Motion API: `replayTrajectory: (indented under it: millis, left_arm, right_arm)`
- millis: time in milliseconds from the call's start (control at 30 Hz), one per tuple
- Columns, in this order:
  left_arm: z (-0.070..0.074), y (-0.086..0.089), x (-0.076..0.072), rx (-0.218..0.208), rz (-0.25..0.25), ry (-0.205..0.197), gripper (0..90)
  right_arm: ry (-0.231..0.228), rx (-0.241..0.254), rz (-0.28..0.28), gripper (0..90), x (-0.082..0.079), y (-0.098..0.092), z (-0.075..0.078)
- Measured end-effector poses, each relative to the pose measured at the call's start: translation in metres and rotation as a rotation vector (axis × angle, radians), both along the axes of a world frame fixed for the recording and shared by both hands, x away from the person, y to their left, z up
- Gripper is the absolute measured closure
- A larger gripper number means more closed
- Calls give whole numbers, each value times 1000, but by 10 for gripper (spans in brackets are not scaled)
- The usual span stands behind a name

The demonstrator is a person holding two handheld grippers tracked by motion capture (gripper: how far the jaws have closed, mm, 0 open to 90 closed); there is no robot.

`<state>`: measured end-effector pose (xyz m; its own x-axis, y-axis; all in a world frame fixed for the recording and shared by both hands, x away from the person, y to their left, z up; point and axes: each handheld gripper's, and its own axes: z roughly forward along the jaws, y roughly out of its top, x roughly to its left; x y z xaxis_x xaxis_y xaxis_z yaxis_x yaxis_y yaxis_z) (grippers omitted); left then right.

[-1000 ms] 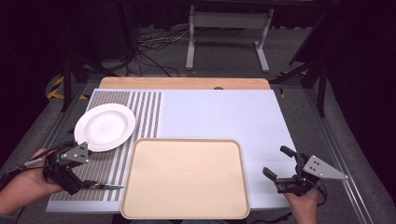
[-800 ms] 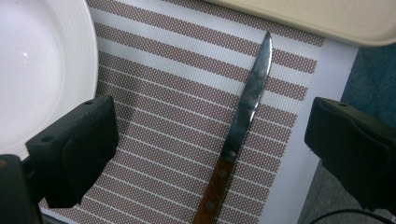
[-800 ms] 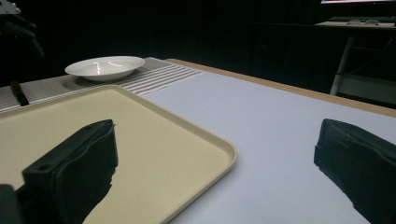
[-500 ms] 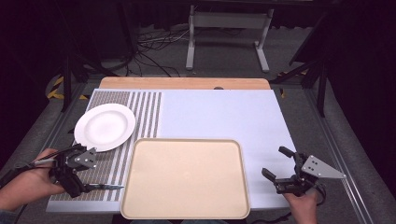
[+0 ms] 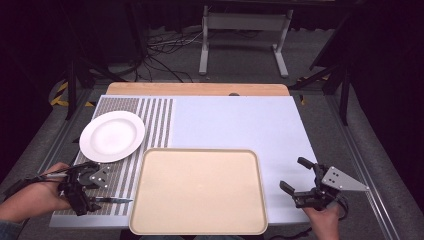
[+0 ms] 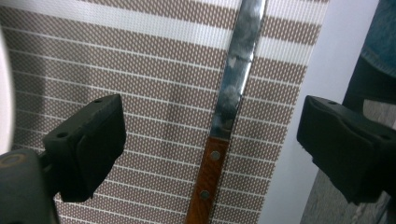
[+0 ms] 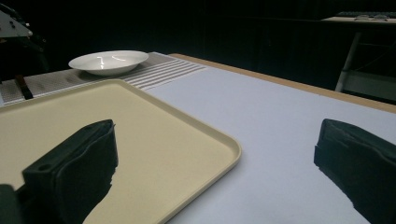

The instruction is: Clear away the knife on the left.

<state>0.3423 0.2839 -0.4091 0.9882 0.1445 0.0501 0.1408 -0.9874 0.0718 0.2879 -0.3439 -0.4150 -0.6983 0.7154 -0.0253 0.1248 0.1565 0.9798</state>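
A knife (image 6: 238, 70) with a steel blade and a riveted wooden handle (image 6: 208, 177) lies on the brown striped mat (image 5: 125, 112) near the table's front left corner. My left gripper (image 6: 215, 140) hangs point-down just above it, and its jaws have just been closing a little. They still stand wide on either side of where blade meets handle, and neither pad touches it. From above, the left gripper (image 5: 80, 195) covers the handle and the blade (image 5: 114, 200) pokes out toward the tray. My right gripper (image 5: 291, 173) rests open by the tray's right edge, holding nothing.
A large beige tray (image 5: 199, 190) fills the front middle of the table, and its rim (image 7: 224, 154) runs between the right jaws. A white plate (image 5: 112, 136) sits on the mat behind the left hand. The pale table top (image 5: 235, 122) stretches to the wooden back edge.
My left gripper has sunk closer to the mat over the knife and its jaws have narrowed slightly. The right gripper has stayed put.
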Motion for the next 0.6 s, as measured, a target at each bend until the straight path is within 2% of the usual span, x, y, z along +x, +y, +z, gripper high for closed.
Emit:
replayTrajectory:
  millis: [67, 100, 167, 333, 367, 467, 533, 600]
  left_arm:
    - [-3, 0, 0, 24, -7, 4, 145]
    - [-4, 1, 0, 30, -2, 9, 188]
    - [-6, 1, 1, 65, 8, 15, 205]
    - [-10, 4, 4, 88, 12, 45, 320]
    - [-10, 4, 4, 104, 7, 46, 346]
    - [-11, 4, 3, 116, -8, 60, 465]
    - [-13, 4, 2, 129, 1, 49, 518]
    - [-13, 4, 2, 137, -2, 57, 565]
  right_arm:
    - [1, -1, 3, 0, 0, 0, 0]
    - [2, 0, 5, 0, 0, 1, 0]
    - [2, 0, 9, 0, 0, 1, 0]
    - [-1, -19, 20, 0, -1, 4, 1]
    - [0, -21, 20, 0, -1, 5, 1]
    - [2, -18, 29, 0, -1, 5, 1]
    - [2, -12, 41, 0, -1, 6, 1]
    - [-2, -12, 46, 0, -1, 6, 2]
